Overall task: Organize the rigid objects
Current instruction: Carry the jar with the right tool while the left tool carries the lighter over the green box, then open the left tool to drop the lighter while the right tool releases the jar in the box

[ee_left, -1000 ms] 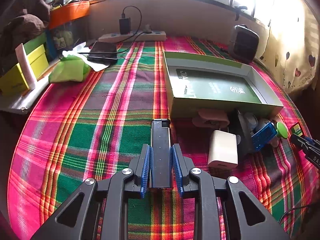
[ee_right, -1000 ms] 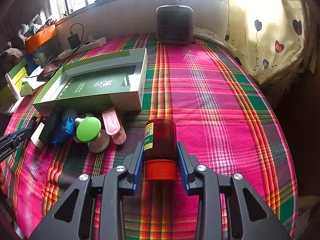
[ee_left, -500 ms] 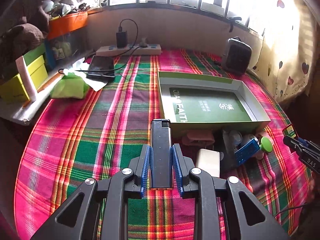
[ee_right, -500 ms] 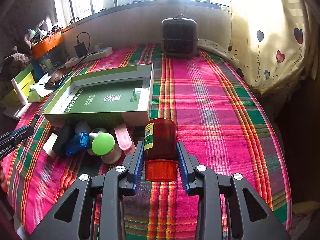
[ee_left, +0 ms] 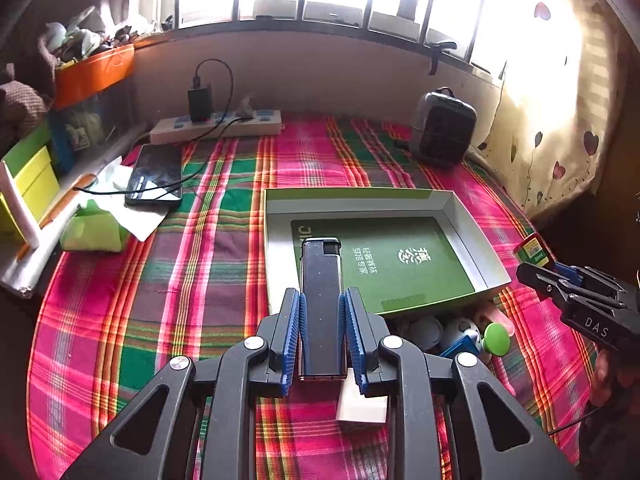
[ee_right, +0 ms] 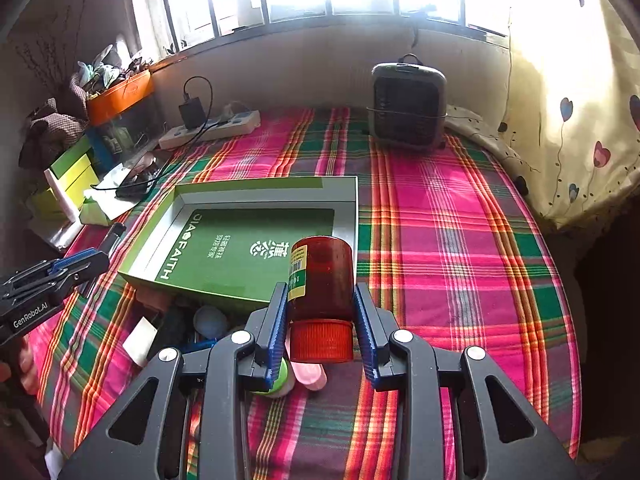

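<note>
Presently: one green box lid [ee_left: 472, 220], open side up on the plaid cloth [ee_left: 200, 280]; one black lighter [ee_left: 321, 308], pinched between the left gripper [ee_left: 322, 320] pads, its tip over the lid's near-left corner; one red bottle [ee_right: 323, 280], cap toward the camera, clamped in the right gripper [ee_right: 322, 320] above the lid's near-right corner; perhaps six small items, half hidden, heaped just before the lid, among them one green knob [ee_left: 497, 338] and one white block [ee_left: 362, 406]

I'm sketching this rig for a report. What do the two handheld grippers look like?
Both are matte black plastic frames with triangular cut-outs and silver pivot screws, and ribbed blue pads line the jaws. The left gripper reads "GenRobot.AI" in white; the right gripper shows "DAS".
</note>
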Tool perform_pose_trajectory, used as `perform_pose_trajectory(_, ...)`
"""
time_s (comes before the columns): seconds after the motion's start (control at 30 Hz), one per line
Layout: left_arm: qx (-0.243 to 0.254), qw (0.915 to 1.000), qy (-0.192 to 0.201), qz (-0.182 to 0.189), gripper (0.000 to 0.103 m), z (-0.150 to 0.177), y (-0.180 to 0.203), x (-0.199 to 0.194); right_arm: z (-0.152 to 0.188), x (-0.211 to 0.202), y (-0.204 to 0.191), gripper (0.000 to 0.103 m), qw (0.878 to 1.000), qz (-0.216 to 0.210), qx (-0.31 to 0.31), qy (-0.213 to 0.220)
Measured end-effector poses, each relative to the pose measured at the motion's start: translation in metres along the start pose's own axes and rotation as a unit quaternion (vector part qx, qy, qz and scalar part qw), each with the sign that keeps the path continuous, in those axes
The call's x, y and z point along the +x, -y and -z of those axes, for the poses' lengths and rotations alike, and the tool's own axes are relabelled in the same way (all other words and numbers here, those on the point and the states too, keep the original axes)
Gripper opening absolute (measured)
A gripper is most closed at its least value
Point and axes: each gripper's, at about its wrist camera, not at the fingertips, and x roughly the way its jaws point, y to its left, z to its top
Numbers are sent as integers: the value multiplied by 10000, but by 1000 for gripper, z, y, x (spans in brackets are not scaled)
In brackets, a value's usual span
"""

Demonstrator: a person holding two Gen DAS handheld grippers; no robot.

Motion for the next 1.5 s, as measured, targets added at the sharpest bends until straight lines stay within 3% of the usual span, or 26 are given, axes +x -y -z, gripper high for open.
perform_pose_trajectory(0.17,-22,9998,-99,151,22,-10,5,20,-14,20,-5,33,9999,-90,-45,-119)
perform_pose_trajectory(0.7,51,9989,-452,127,22,-24,15,79,-35,86,-14,33,9979,-99,-257,-581)
perform_pose_trajectory(1.5,136,9978,-646,30,22,-20,19,103,-33,113,-23,33,9965,17,-547,-634)
